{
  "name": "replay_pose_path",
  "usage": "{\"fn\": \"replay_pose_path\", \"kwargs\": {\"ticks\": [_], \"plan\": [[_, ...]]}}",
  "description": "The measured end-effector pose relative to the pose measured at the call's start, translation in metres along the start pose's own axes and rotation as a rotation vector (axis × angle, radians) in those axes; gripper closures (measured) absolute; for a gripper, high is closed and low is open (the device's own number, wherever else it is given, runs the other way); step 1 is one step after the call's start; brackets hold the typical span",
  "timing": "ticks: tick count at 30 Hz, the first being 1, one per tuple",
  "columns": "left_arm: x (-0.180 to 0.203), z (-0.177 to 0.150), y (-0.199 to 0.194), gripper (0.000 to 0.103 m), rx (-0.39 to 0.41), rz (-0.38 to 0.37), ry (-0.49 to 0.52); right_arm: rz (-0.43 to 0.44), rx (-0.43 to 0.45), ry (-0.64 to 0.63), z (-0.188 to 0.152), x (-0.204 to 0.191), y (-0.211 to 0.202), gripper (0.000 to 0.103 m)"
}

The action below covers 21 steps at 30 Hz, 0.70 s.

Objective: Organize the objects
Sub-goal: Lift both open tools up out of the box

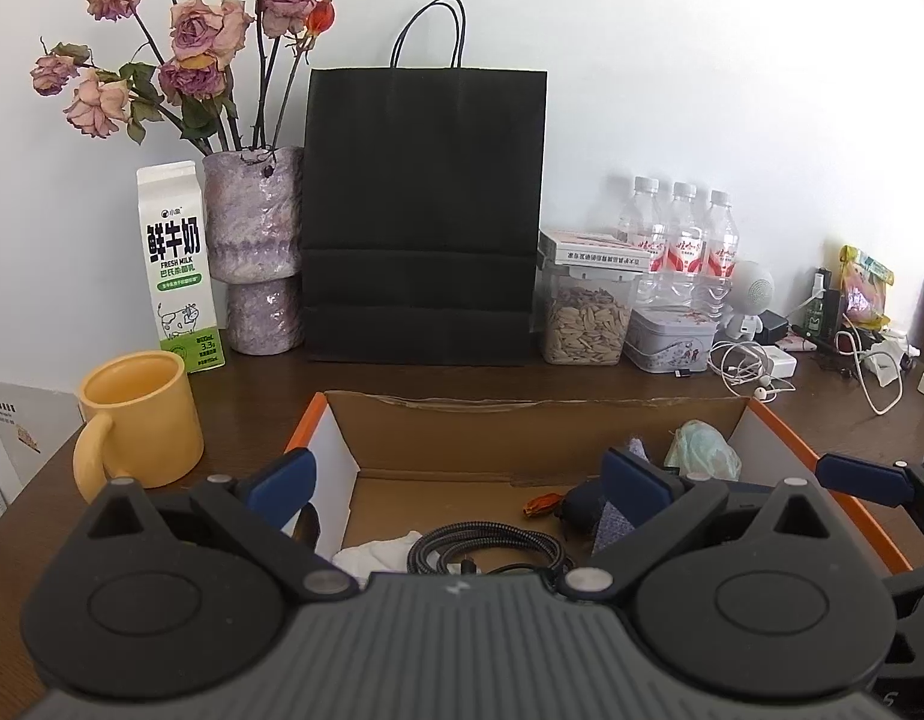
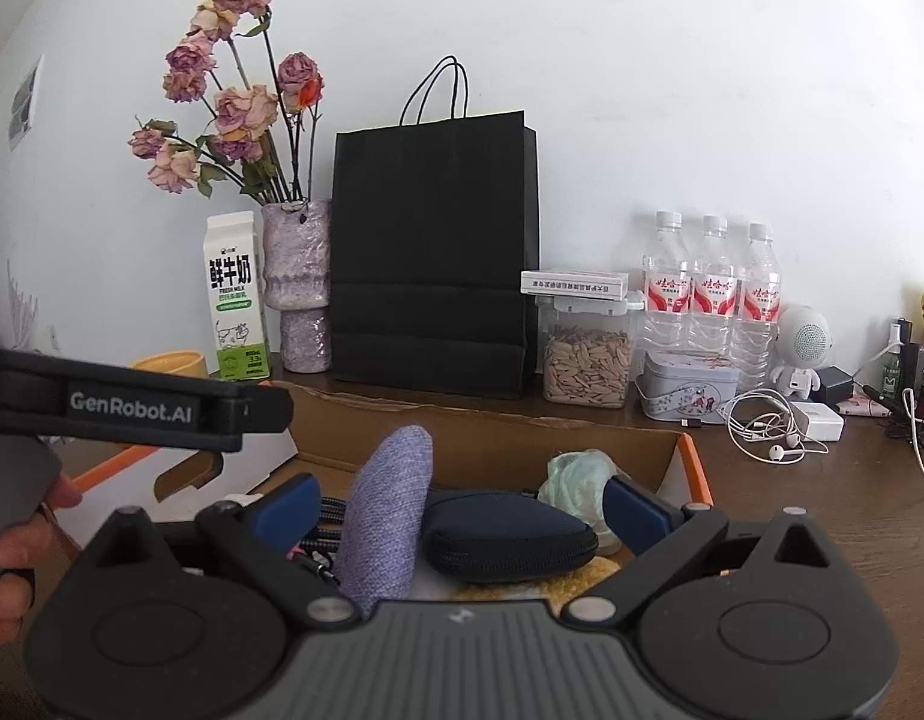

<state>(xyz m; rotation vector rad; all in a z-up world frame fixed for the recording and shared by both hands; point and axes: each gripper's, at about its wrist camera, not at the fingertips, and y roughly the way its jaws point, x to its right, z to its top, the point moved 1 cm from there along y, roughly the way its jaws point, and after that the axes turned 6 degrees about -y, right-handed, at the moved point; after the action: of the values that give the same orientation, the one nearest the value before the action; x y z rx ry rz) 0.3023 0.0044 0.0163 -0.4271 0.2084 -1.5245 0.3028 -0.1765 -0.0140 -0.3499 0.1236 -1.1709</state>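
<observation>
Both grippers, left (image 1: 459, 480) and right (image 2: 459, 507), are held wide apart, nothing gripped. A pouch (image 2: 510, 531) lies in the box (image 2: 687, 456).

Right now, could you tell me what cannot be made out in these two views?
- Black paper bag: contents hidden by its own walls, both views.
- Cardboard box: near floor covered by the left gripper body, left view.
- Yellow mug: mostly behind the other gripper, right view.
- Tin lettering: too small.
</observation>
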Motion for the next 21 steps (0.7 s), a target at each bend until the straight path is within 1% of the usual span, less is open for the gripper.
{"fn": "replay_pose_path", "kwargs": {"ticks": [3, 7, 15, 21], "plan": [[-0.004, -0.005, -0.010, 0.000, 0.038, -0.004, -0.023, 0.002, 0.008, -0.010, -0.002, -0.002, -0.007, 0.002], [-0.011, -0.016, -0.024, 0.000, 0.061, 0.000, -0.031, 0.005, 0.014, -0.026, -0.006, -0.005, -0.017, 0.002], [-0.021, -0.033, -0.049, 0.000, 0.057, 0.002, -0.023, 0.006, 0.026, -0.074, -0.016, -0.015, -0.041, 0.002], [-0.027, -0.052, -0.064, 0.000, 0.028, 0.010, -0.022, 0.001, 0.022, -0.086, -0.027, -0.021, -0.056, 0.002]]}}
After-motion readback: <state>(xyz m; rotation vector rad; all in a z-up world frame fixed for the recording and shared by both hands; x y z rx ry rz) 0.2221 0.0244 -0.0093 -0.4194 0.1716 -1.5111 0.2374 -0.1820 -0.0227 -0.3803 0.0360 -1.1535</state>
